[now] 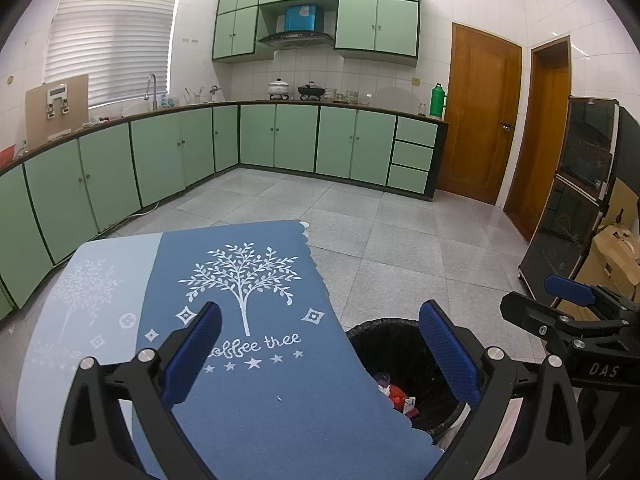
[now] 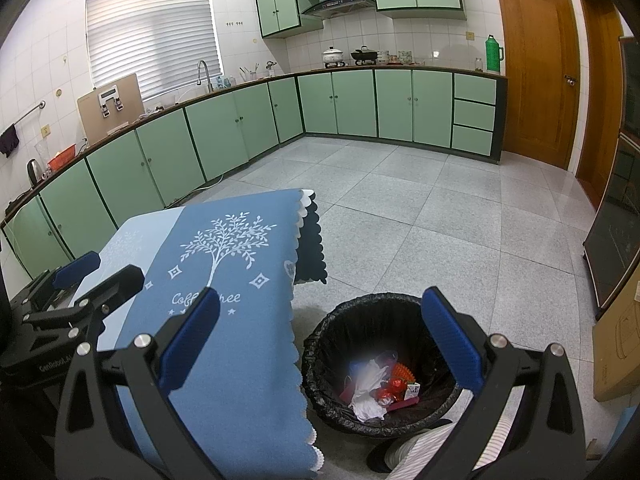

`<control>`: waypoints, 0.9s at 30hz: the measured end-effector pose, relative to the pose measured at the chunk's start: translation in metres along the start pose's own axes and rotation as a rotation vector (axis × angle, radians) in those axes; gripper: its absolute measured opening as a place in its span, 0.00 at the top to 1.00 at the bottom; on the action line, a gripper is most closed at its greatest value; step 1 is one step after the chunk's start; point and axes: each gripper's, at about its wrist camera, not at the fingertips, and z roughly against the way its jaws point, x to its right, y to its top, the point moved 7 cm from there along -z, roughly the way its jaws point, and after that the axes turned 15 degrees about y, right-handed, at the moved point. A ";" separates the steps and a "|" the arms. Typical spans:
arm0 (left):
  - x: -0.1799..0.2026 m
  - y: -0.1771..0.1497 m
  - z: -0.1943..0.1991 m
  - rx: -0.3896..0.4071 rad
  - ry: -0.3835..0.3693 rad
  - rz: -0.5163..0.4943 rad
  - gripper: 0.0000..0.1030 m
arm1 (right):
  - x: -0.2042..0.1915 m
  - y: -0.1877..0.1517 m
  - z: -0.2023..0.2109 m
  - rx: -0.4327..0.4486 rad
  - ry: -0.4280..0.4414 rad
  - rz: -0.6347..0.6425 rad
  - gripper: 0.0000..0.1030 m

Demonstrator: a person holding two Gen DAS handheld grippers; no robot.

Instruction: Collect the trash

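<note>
A black-lined trash bin (image 2: 380, 316) stands on the floor beside a table with a blue "coffee tree" cloth (image 2: 224, 280). It holds white crumpled paper (image 2: 370, 392) and red wrappers (image 2: 394, 386). The bin also shows in the left wrist view (image 1: 384, 332), partly hidden by the cloth (image 1: 256, 320). My right gripper (image 2: 320, 340) is open and empty above the bin's left rim. My left gripper (image 1: 320, 348) is open and empty over the table's right edge. Each gripper shows in the other's view: the right one (image 1: 572, 304) and the left one (image 2: 76, 276).
Green cabinets (image 2: 168, 152) run along the left and far walls. Wooden doors (image 2: 536, 64) are at the far right. A dark glass cabinet (image 1: 576, 188) and cardboard boxes (image 1: 612, 256) stand on the right. Tiled floor (image 2: 420, 208) lies beyond the bin.
</note>
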 end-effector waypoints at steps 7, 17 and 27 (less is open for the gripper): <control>0.000 0.000 0.000 0.001 0.001 -0.001 0.06 | -0.001 0.000 -0.002 0.003 0.002 0.003 0.05; -0.002 -0.001 -0.002 0.000 0.003 0.001 0.06 | -0.001 0.000 -0.005 -0.001 0.006 0.005 0.05; -0.002 -0.001 -0.002 -0.002 0.003 0.001 0.06 | -0.001 -0.001 -0.007 -0.004 0.009 0.006 0.05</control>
